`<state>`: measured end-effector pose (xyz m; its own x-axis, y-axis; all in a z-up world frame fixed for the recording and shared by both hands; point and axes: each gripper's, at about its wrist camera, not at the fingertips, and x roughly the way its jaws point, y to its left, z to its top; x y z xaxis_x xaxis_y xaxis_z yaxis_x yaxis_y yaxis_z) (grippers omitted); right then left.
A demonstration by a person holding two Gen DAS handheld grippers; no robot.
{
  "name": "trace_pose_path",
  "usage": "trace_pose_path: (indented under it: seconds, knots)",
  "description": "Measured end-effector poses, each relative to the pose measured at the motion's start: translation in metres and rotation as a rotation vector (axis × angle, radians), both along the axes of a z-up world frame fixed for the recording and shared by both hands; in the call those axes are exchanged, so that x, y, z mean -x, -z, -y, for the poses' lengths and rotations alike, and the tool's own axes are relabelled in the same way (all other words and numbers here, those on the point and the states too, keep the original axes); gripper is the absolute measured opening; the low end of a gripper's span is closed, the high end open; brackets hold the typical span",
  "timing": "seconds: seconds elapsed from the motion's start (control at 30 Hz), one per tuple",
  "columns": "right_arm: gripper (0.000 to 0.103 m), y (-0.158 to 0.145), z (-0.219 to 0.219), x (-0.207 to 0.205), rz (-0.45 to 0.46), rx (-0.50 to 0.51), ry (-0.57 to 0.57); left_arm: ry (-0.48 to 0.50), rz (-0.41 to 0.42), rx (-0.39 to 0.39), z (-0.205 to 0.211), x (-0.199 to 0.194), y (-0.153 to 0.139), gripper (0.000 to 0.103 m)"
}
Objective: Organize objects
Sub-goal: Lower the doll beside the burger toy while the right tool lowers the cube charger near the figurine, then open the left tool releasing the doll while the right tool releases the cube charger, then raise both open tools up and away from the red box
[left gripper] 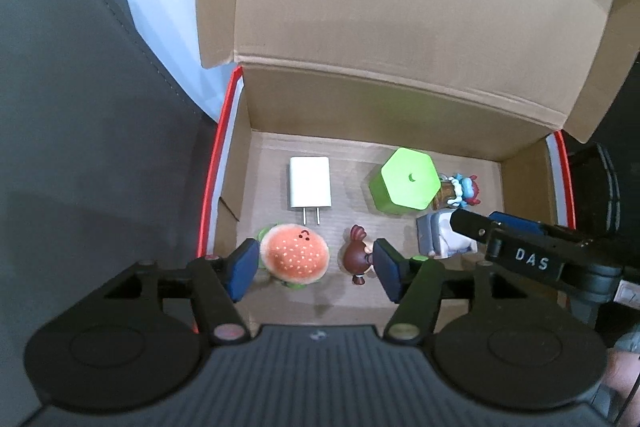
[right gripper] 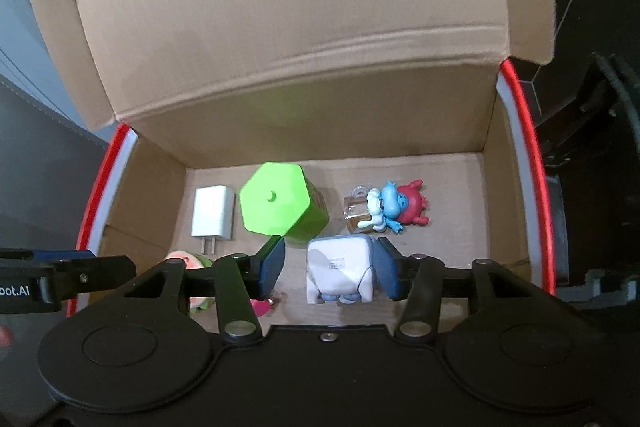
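A cardboard box (left gripper: 400, 99) with red-edged sides fills both views, its lid flap standing open at twelve o'clock. Everything to be sorted lies on its floor.

The left tongs (left gripper: 316, 267) hang over the near end of the box, jaws apart. Between them sit a burger toy (left gripper: 295, 253) and a brown-haired doll (left gripper: 358, 254). The burger toy rests against the seven o'clock pad; the doll lies just beside the five o'clock pad, and I cannot tell whether it touches. Nothing is pinched.

The right tongs (right gripper: 332, 269) are parted too, with a white cube toy (right gripper: 340, 267) standing between them. Its right side meets the three o'clock pad, while a clear gap shows at the nine o'clock pad, so it is not gripped.

A green hexagonal box (right gripper: 280, 205) stands at about eleven o'clock from the cube toy, tilted on its side. A white charger (left gripper: 310, 183) lies flat at nine o'clock from the green box, prongs pointing toward six o'clock. At one o'clock from the cube toy lies a blue and red figurine (right gripper: 394, 207), pressed against a small clear jar (right gripper: 355, 213).
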<state>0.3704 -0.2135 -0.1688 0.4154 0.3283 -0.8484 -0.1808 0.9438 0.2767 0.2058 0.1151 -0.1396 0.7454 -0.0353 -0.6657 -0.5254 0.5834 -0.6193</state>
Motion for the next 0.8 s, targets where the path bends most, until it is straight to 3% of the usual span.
trace_pose_path:
  seconds: [0.2, 0.8]
  knots:
    - [0.076, -0.02, 0.007, 0.008, 0.055, -0.029, 0.006, -0.011, -0.006, -0.035, 0.001, 0.013, -0.01, 0.074]
    - [0.101, -0.062, 0.026, 0.034, 0.14, -0.066, 0.015, -0.046, 0.002, -0.129, 0.009, 0.046, -0.037, 0.092]
